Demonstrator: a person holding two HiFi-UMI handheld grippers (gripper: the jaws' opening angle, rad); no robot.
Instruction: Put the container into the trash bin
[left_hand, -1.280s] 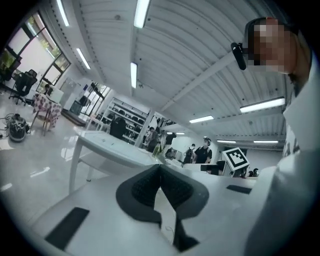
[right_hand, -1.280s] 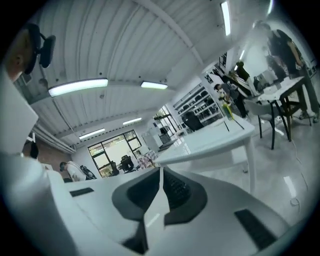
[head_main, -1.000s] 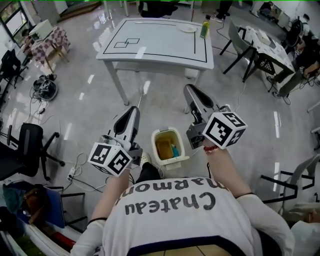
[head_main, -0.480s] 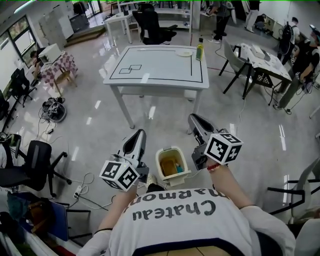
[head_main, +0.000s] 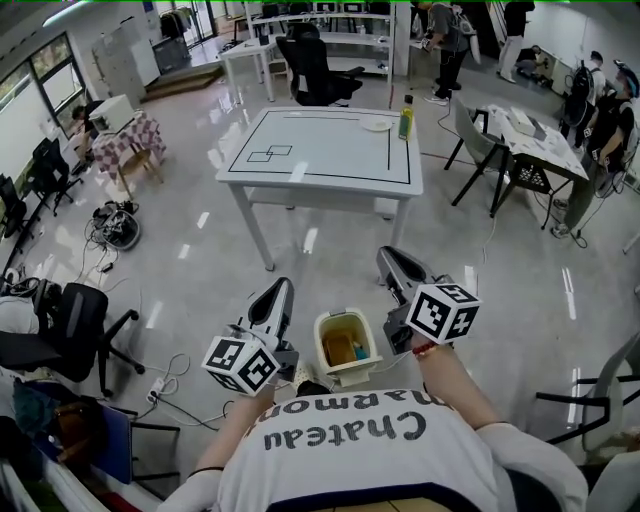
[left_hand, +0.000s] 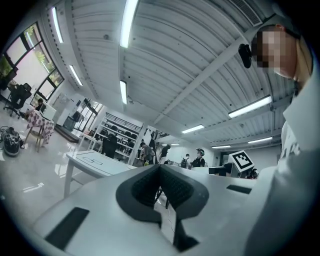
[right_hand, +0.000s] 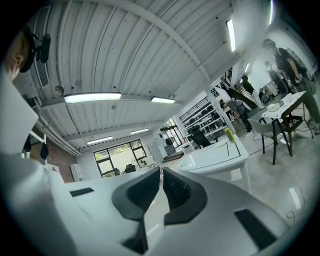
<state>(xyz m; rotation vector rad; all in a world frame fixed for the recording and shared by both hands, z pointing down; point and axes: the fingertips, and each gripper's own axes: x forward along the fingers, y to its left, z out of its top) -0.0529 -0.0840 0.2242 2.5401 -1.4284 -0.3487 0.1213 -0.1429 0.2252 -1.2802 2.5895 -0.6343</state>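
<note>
Plainly, the pale glossy floor (head_main: 190, 260) takes up most of what we see from the head view. Far from us at the middle stands a white desk (head_main: 300, 170) with black lines drawn on its top. A black office chair (head_main: 65, 325) sits at the near left, and more chairs and people fill the far right of the room.

At the near edge we see the person's white printed shirt (head_main: 350, 450), with both arms reaching forward. On the floor just beyond it stands the cream trash bin (head_main: 328, 325), open at the top, between the two grippers and touched by neither.

The left gripper (head_main: 283, 288) is just to the bin's left, the right gripper (head_main: 388, 257) just to its right, and both point away toward the desk. In the left gripper view the fingers (left_hand: 145, 187) are pressed together with nothing between them. In the right gripper view the fingers (right_hand: 182, 192) are likewise closed to a thin slit and hold nothing.

On the desk's far right corner a yellow-green bottle (head_main: 406, 122) stands upright just beside a small white plate (head_main: 377, 124).

Inside the bin lie an orange-brown thing (head_main: 338, 350) and a small teal piece (head_main: 358, 352). The container is in neither gripper. Whether it is one of those things in the bin, we cannot tell.
</note>
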